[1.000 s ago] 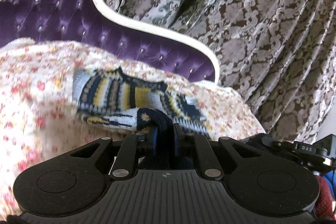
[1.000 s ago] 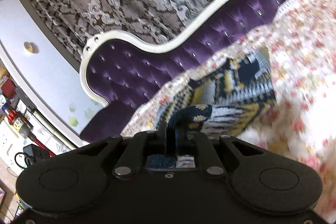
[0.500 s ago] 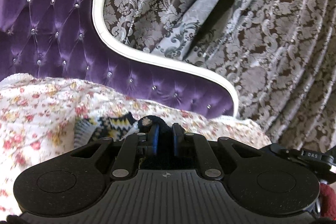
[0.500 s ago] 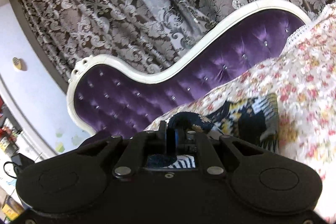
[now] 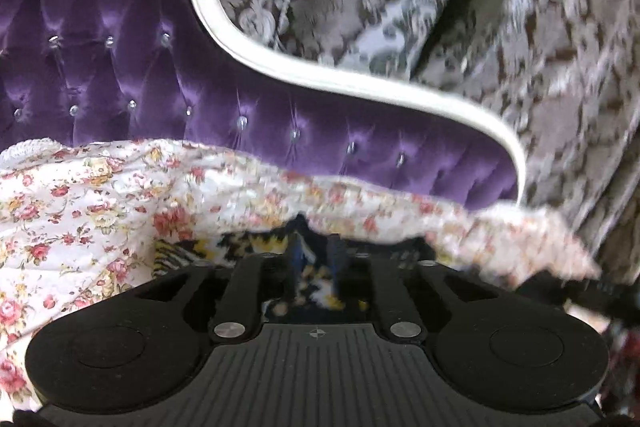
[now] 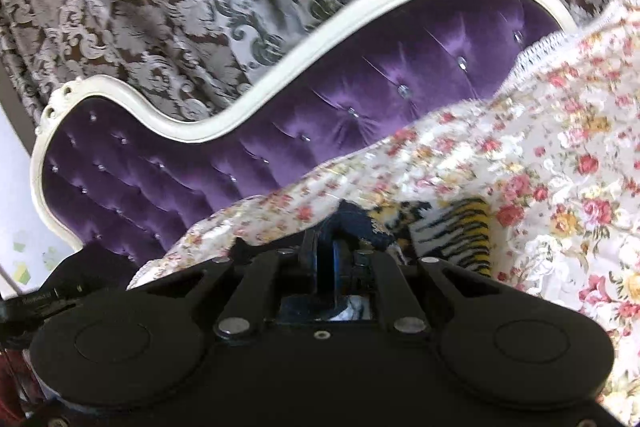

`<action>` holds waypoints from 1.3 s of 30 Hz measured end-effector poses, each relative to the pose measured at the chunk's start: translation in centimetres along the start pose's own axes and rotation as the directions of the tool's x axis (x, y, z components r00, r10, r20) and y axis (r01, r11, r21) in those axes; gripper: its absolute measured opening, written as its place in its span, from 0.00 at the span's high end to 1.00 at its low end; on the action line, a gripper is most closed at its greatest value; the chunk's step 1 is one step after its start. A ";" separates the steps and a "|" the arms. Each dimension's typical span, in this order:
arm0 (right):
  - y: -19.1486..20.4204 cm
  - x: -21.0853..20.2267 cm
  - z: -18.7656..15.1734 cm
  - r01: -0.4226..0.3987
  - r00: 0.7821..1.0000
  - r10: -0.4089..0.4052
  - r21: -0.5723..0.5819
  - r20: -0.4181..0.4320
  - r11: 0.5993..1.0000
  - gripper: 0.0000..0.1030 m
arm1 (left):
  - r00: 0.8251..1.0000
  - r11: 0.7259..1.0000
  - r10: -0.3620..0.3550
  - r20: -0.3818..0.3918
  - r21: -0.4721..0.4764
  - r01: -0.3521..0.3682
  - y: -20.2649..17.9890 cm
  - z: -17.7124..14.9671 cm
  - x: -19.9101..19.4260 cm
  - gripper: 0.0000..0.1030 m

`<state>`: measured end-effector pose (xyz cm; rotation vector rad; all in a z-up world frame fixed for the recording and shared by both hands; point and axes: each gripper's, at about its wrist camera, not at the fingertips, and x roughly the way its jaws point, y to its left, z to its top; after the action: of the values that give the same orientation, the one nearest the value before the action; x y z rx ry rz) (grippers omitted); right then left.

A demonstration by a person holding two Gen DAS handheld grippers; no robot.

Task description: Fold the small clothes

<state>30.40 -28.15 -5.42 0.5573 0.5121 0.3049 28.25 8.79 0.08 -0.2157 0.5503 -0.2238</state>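
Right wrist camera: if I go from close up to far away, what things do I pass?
right gripper pinching the knitted garment → flowery bedspread → purple tufted headboard → patterned curtain.

Bright daylight gives sheen on the purple headboard (image 5: 120, 67); left view's curtain (image 5: 520, 27) smeared by motion blur; right view sharper; fisheye bends both edges.
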 end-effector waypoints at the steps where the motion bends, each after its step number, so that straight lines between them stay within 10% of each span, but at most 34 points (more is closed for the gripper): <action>1: -0.3 0.0 -0.2 0.003 1.000 -0.003 0.010 -0.001 1.000 0.85 | 1.000 0.999 0.002 -0.016 0.040 -0.002 -0.1 -0.6 0.3 0.56; 15: -0.7 0.7 0.5 0.009 0.999 -0.008 0.028 -0.032 1.000 0.84 | 0.985 0.883 0.133 -0.108 0.465 -0.068 -0.7 -4.6 2.1 0.39; 30: -0.8 1.3 0.1 0.023 0.998 -0.022 0.019 -0.057 1.000 0.84 | 0.980 0.899 0.038 -0.193 0.436 0.051 -1.4 -4.3 7.4 0.39; 33: -0.8 1.4 0.0 0.030 0.998 -0.029 0.008 -0.060 1.000 0.84 | 0.979 0.928 0.003 -0.202 0.365 0.073 -1.1 -4.4 7.8 0.60; 34: -0.7 1.4 0.0 0.032 0.998 -0.032 0.004 -0.060 0.999 0.84 | 0.982 0.940 -0.003 -0.191 0.336 0.068 -0.9 -4.4 7.7 0.84; 39: -0.4 1.0 -0.1 0.039 0.998 -0.040 -0.023 -0.052 0.999 0.84 | 0.995 0.966 0.010 -0.102 0.260 0.017 -0.5 -4.7 5.8 0.90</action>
<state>31.25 -27.98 -6.11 0.5186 0.5687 0.2880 30.46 6.12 -6.52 0.0509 0.6159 -0.3093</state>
